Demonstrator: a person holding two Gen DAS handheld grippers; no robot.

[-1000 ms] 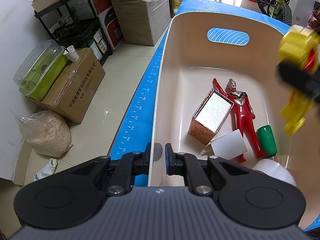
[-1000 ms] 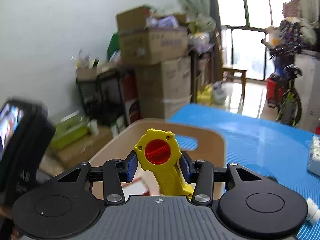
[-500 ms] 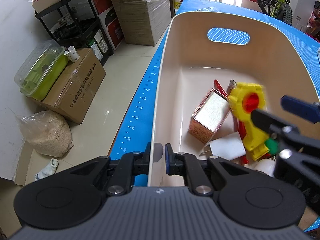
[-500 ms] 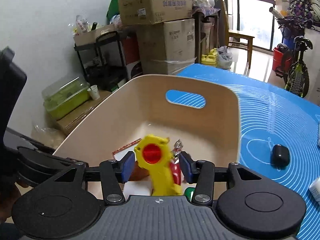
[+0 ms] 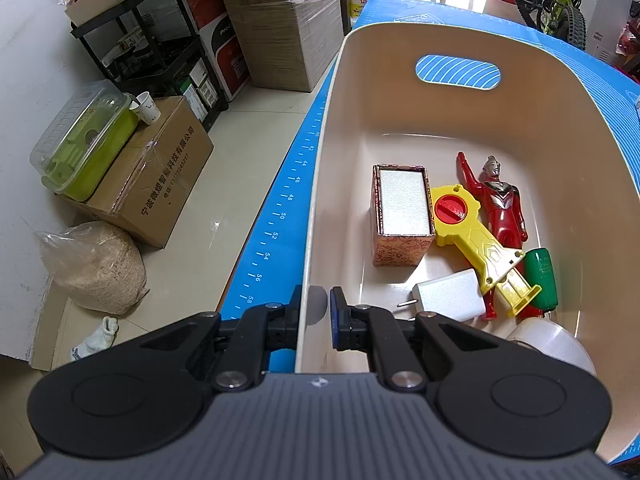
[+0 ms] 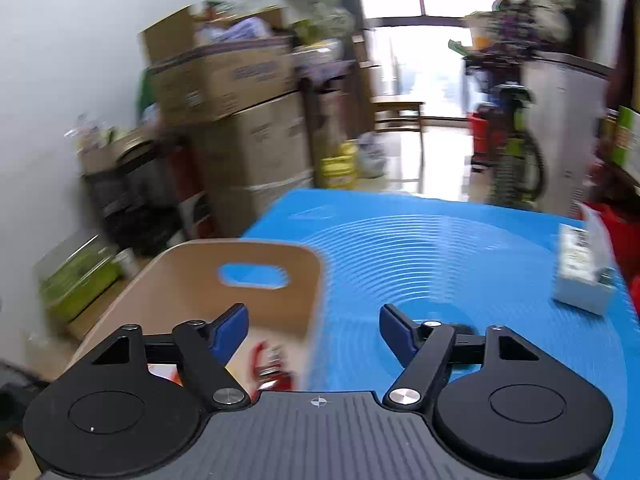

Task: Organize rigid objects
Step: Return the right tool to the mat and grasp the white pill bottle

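A cream bin (image 5: 472, 44) stands on the blue mat (image 6: 440, 248). My left gripper (image 5: 316, 312) is shut on the bin's near rim. Inside lie a patterned box (image 5: 402, 208), a yellow toy with a red dial (image 5: 476, 240), a red figure (image 5: 502, 204), a green bottle (image 5: 542, 276), a white plug (image 5: 450, 294) and a tape roll (image 5: 554, 344). My right gripper (image 6: 314, 326) hangs above the bin's right edge (image 6: 316, 292), its jaws opening with nothing between them. The right wrist view is blurred.
A white packet (image 6: 580, 272) and a small dark object (image 6: 464, 328) lie on the mat to the right. Left of the table, on the floor, are cardboard boxes (image 5: 160, 184), a green container (image 5: 84, 144), a bag of grain (image 5: 96, 268) and a black rack (image 5: 148, 52).
The right gripper carried the yellow toy over the bin, let it go and pulled away to the right. The toy now lies beside the patterned box, which shifted. The left gripper kept still.
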